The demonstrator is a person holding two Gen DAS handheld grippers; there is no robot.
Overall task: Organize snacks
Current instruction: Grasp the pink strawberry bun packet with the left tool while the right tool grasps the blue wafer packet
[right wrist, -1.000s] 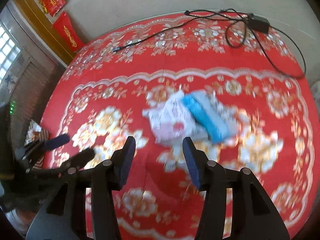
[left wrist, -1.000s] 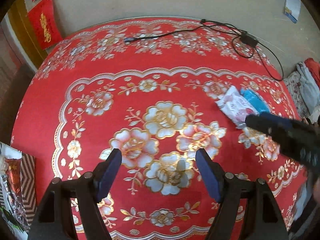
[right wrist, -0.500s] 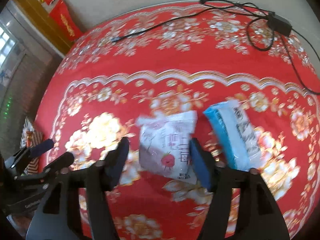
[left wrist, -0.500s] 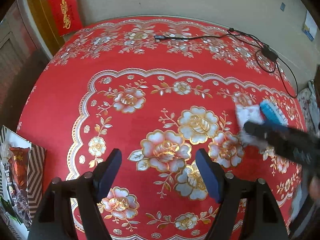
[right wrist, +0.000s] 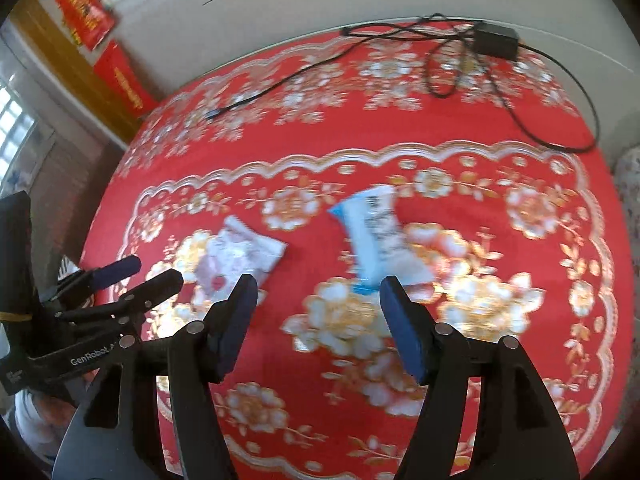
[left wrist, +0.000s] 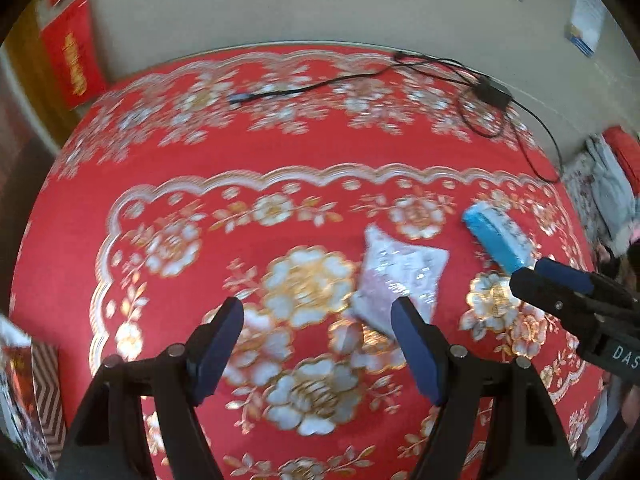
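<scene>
A white and pink snack packet (left wrist: 400,276) lies flat on the red flowered tablecloth (left wrist: 240,152); it also shows in the right wrist view (right wrist: 240,256). A blue and white snack packet (left wrist: 498,236) lies to its right, apart from it, and shows in the right wrist view (right wrist: 376,240). My left gripper (left wrist: 318,340) is open and empty, its right finger just in front of the pink packet. My right gripper (right wrist: 316,320) is open and empty, just short of the blue packet's near end. Each gripper shows in the other's view, the right one (left wrist: 556,284) and the left one (right wrist: 136,276).
A black cable with a power adapter (right wrist: 496,40) lies along the table's far edge by the wall. A patterned bag with snack wrappers (left wrist: 28,400) sits at the table's left edge. Red banners (left wrist: 72,60) hang at the far left.
My right gripper has shifted right from straddling the pink packet to face the blue packet. The two packets now lie apart. My left gripper has swung right toward the pink packet.
</scene>
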